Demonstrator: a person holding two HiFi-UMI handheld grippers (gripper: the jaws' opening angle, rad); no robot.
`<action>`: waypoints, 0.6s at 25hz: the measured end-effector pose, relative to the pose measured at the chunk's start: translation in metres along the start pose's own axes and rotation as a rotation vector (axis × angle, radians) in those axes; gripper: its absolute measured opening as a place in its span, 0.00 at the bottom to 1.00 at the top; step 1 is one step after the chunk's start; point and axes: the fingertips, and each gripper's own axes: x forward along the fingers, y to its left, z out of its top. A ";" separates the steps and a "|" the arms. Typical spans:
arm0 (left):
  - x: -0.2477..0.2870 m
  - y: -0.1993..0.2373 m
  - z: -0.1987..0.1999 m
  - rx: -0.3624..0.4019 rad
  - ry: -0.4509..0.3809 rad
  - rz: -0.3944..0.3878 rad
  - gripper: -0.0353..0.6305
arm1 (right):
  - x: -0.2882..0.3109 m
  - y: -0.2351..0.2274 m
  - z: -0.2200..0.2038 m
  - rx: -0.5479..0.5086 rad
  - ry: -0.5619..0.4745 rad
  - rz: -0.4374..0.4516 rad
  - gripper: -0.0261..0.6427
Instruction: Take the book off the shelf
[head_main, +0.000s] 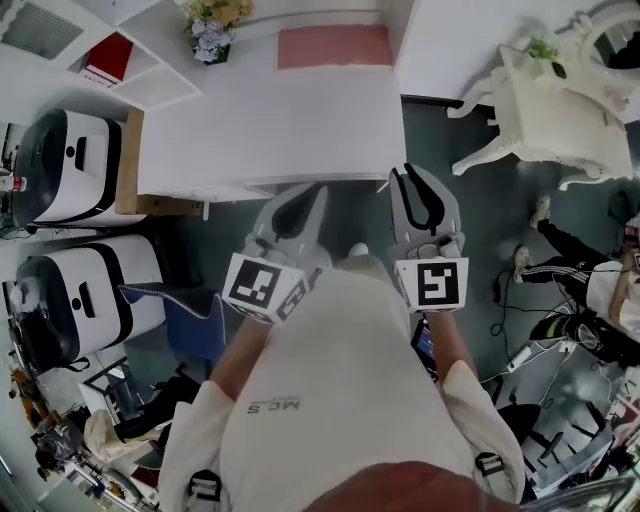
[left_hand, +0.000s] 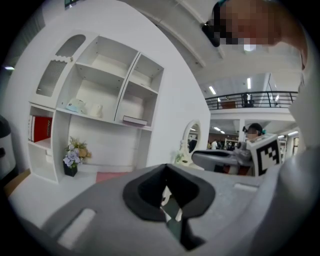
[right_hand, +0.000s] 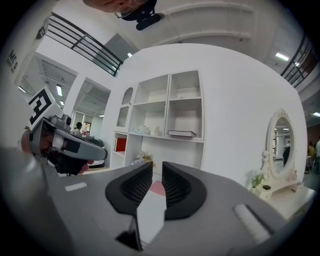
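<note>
A thin book (left_hand: 135, 120) lies flat in the lower right cubby of the white shelf unit (left_hand: 125, 90); the right gripper view shows this book (right_hand: 182, 133) too. A red book (head_main: 108, 58) stands in the shelf's low left cubby. Both grippers hang close to my chest, in front of the white desk (head_main: 270, 130) and far from the shelf. My left gripper (head_main: 318, 192) is shut and empty; its jaws meet (left_hand: 167, 172). My right gripper (head_main: 408, 172) shows a narrow gap between its ribbed pads (right_hand: 157, 170), with nothing in it.
A vase of flowers (head_main: 213, 25) and a pink mat (head_main: 333, 47) sit at the desk's back. A white vanity table (head_main: 560, 100) with an oval mirror (right_hand: 280, 145) stands to the right. Two white-and-black machines (head_main: 70, 165) stand at the left. A person (head_main: 590, 270) sits on the floor at the right.
</note>
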 end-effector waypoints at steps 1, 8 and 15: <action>0.004 0.000 0.002 0.000 0.003 0.003 0.06 | 0.002 -0.004 0.001 0.005 -0.001 0.001 0.13; 0.046 0.032 0.017 -0.001 -0.003 0.006 0.06 | 0.048 -0.029 0.001 0.014 0.016 -0.001 0.13; 0.107 0.093 0.043 0.008 -0.015 -0.049 0.06 | 0.127 -0.049 0.003 0.011 0.036 -0.030 0.13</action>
